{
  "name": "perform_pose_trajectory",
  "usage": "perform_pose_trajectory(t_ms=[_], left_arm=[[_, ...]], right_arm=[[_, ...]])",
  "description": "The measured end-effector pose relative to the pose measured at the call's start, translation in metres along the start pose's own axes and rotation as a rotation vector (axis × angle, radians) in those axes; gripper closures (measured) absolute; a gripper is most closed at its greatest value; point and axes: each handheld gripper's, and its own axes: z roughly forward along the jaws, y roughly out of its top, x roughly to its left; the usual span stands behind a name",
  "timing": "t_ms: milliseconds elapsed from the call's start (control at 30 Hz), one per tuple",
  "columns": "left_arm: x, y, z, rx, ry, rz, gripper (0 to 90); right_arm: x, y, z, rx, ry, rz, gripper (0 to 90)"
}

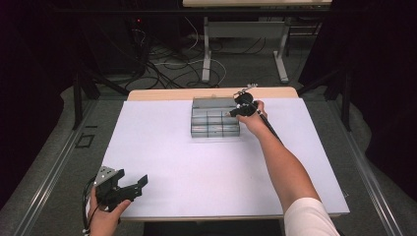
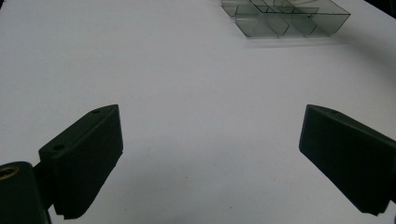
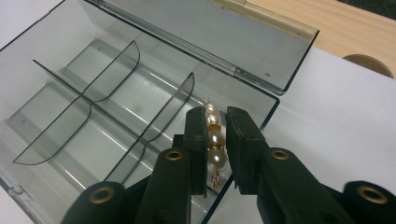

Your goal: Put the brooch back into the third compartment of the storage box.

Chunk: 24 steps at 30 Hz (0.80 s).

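Table (image 1: 162,162): white sheet over a wooden top; the clear box sits toward its far edge, a little right of centre.
Clear box (image 3: 107,107): smoky plastic, lid (image 3: 205,32) thrown back and standing open behind it, thin dividers (image 3: 166,114) splitting it into compartments (all bare as far as I can tell).
Right gripper (image 3: 217,140): hovering over the box's near right corner, jaws nearly closed on a pearl string.
Left gripper (image 2: 210,154): jaws spread wide with nothing between them, resting well away from the box at the table's near left corner (image 1: 120,189).
Pearl string (image 3: 215,144): cream beads with a gold clasp, pinched upright between the right jaws, above the box's end compartment by the wall.
Risk: round beads could slip from a loosening grip and land outside the box, since it hangs so close to the rim.
In the way: the curved divider beside the string; brushing it might shift the light box.
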Motion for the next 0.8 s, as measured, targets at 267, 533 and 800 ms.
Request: perform_pose_trajectory(t_ms=[267,533,800], left_arm=[[0.0,0.0,0.001,-0.004,-0.002,-0.004,6.1],[0.001,0.001,0.003,0.007,-0.008,0.001,6.2],[-0.003,0.002,0.005,-0.001,-0.019,-0.004,6.3]], right_arm=[[0.0,0.0,-0.003,-0.002,-0.002,0.009,73.5],[0.008,0.002,-0.008,-0.016,0.003,0.012,63.4],[0.018,0.003,-0.017,-0.023,0.054,0.033,52.9]])
